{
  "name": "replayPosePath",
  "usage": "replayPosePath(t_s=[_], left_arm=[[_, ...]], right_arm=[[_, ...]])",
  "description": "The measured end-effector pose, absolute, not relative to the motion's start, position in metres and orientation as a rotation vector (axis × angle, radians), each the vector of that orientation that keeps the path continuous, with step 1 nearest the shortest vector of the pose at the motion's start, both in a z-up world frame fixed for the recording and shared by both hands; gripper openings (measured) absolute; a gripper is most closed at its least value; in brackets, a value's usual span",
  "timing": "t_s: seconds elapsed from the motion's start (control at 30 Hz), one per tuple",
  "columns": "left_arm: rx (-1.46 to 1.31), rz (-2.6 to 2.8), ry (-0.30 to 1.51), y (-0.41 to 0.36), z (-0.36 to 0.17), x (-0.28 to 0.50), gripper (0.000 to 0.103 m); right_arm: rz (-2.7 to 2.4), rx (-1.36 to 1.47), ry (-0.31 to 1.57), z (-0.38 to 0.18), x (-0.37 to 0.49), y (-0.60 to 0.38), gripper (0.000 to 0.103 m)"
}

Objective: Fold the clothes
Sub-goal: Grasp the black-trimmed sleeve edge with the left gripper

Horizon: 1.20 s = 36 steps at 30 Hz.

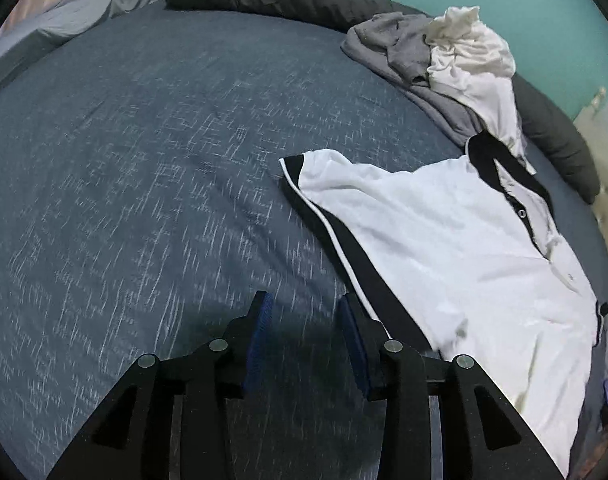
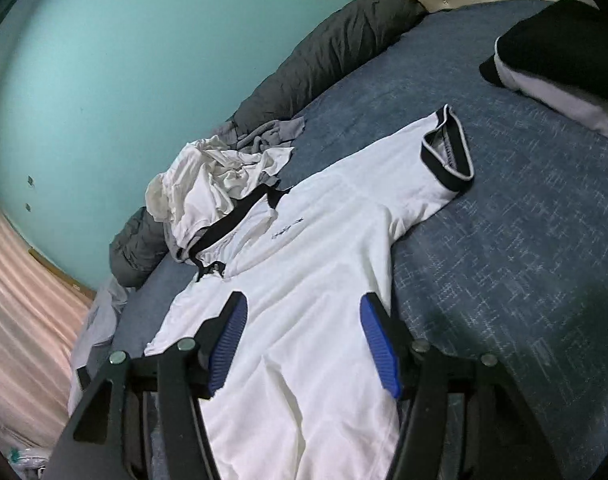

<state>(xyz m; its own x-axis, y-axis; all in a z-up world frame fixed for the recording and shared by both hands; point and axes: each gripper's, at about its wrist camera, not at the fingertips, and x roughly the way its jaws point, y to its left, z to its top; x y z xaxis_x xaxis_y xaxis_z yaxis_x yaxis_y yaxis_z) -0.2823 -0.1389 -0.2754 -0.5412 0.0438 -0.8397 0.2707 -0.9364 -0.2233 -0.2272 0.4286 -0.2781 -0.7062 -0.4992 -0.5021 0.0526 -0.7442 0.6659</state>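
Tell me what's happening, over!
Left gripper open, over bare bedsheet. Right gripper open, above white shirt, spread flat, unfolded. Crumpled clothes pile touching the collar.

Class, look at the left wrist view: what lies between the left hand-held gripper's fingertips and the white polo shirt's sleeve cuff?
Only bare blue bedsheet. The left hand-held gripper hovers open; the white polo shirt lies up and right.

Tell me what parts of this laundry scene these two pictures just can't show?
- White polo shirt: its hem runs under the gripper mounts and off the bottom edge in both views.
- Its chest logo: too small to read, right wrist view.
- Crumpled white garment and grey garment: bunched together, kinds unclear.
- Folded black-and-white item: cut off by the right edge.
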Motion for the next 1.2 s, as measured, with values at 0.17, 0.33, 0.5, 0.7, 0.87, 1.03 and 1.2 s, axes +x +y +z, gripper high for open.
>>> replayPosePath(t_s=[0.17, 0.33, 0.5, 0.7, 0.87, 1.03, 1.2], left_arm=[[1.412, -2.632, 0.464, -0.128, -0.265, -0.298, 0.039], [1.420, -2.677, 0.394, -0.106, -0.254, -0.317, 0.039], [1.482, -2.651, 0.340, -0.094, -0.263, -0.331, 0.039], [1.494, -2.629, 0.433, -0.104, -0.270, -0.331, 0.039], [1.500, -2.648, 0.447, -0.105, -0.267, -0.330, 0.024], [1.511, -2.684, 0.397, -0.098, -0.263, -0.333, 0.002], [1.497, -2.694, 0.306, -0.097, -0.251, -0.329, 0.001]], right_arm=[[-2.461, 0.995, -0.936, -0.287, -0.234, 0.429, 0.060], [-2.442, 1.002, -0.929, -0.294, -0.241, 0.425, 0.060], [-2.430, 1.004, -0.939, -0.298, -0.244, 0.425, 0.060], [-2.427, 1.013, -0.972, -0.303, -0.245, 0.429, 0.060], [-2.429, 1.017, -0.979, -0.304, -0.246, 0.430, 0.060], [-2.437, 1.015, -0.975, -0.304, -0.246, 0.429, 0.060], [-2.432, 1.025, -0.985, -0.307, -0.247, 0.429, 0.060]])
